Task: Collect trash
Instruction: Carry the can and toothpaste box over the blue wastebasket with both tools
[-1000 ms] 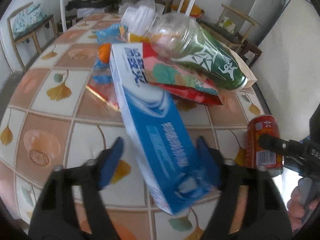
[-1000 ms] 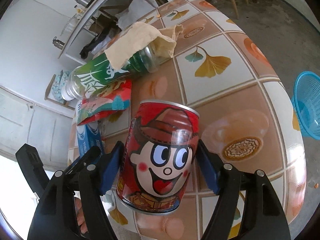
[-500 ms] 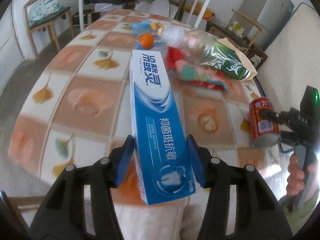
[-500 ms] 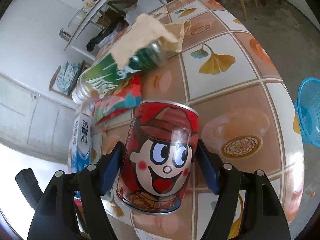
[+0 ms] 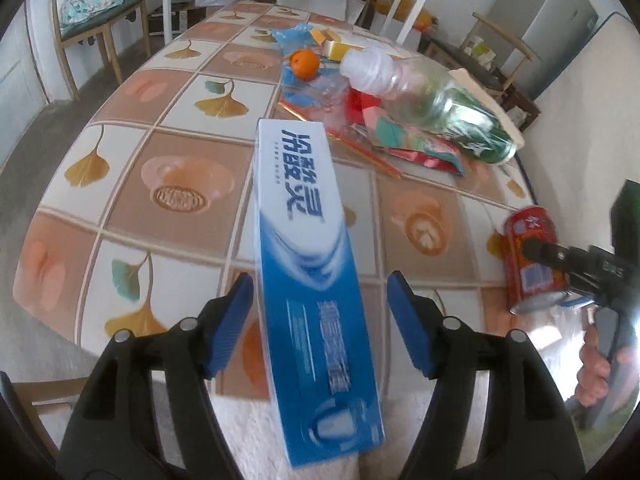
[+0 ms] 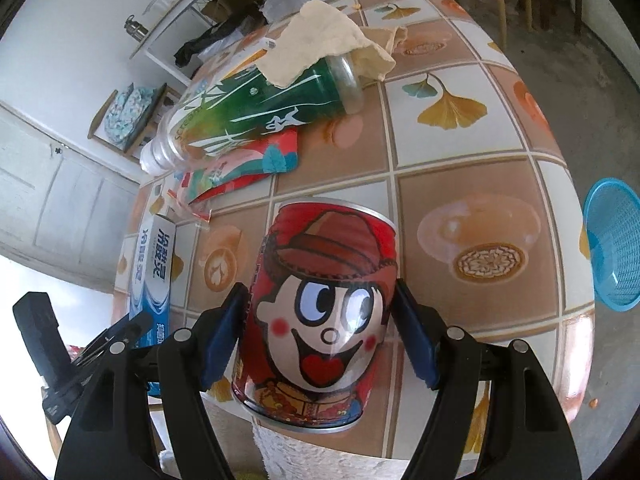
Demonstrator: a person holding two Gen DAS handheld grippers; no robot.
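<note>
Now the left gripper [image 5: 320, 320] points forward over the near edge of the tiled bench [image 5: 168, 160], and its jaws stand apart, with visible gaps on both sides of the blue toothpaste box [image 5: 310, 264] that lies lengthwise between them; half a second ago those jaws were pressed against the box's sides, so the grip has been let go, while the box itself has kept much the same line, its far end over the bench and its near end jutting past the bench edge. Whether the box rests on the bench or is in the air, I cannot tell. The right gripper [image 6: 320, 320] is held level just past the same bench edge, to the right of the toothpaste box, its jaws clamped on the red cartoon-face drink can [image 6: 324, 312], which sits tilted between the blue pads [image 6: 222, 332]; that hold is unchanged from the earlier frames. Beyond the can lies a green-labelled plastic bottle [image 6: 260, 116] on its side, atop a red snack wrapper [image 6: 244, 168]. Right of the bench, a blue basket [image 6: 612, 244] sits on the floor.
</note>
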